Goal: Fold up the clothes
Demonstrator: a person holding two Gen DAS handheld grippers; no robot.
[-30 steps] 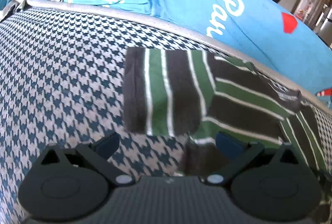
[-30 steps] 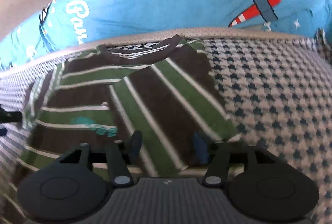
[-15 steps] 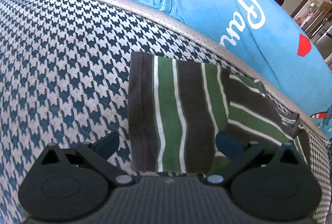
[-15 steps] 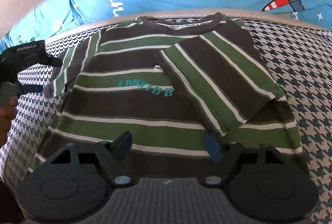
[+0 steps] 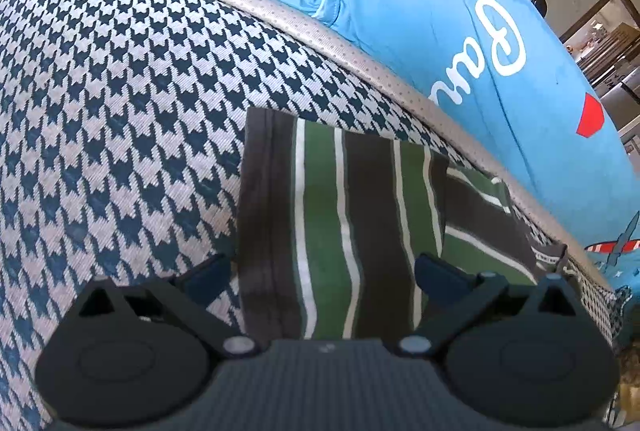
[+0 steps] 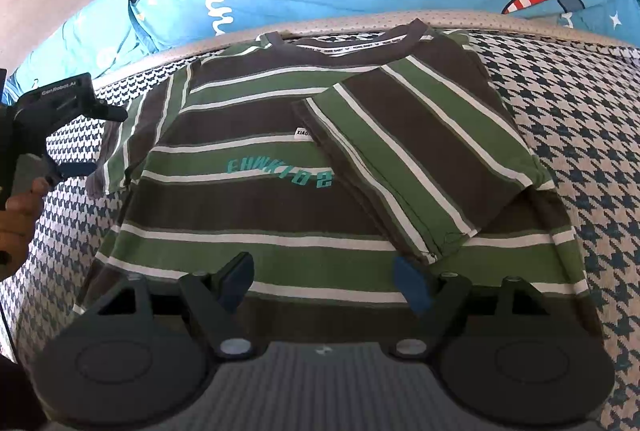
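While left gripper (image 5: 322,273) straddles sleeve (image 5: 340,231), fingers wide; right gripper (image 6: 324,277) wide over shirt (image 6: 280,223).

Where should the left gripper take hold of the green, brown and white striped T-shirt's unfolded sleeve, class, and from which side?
Judging by its pose, grip the brown cuff hem of the striped T-shirt's outspread sleeve. It lies flat on the houndstooth cover, so the open left gripper should approach from the outer side.

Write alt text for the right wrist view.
A green-and-brown striped T-shirt lies flat on a houndstooth cushion, one sleeve folded across its chest. The open right tongs hover over the hem; the left tongs sit beside the other sleeve.
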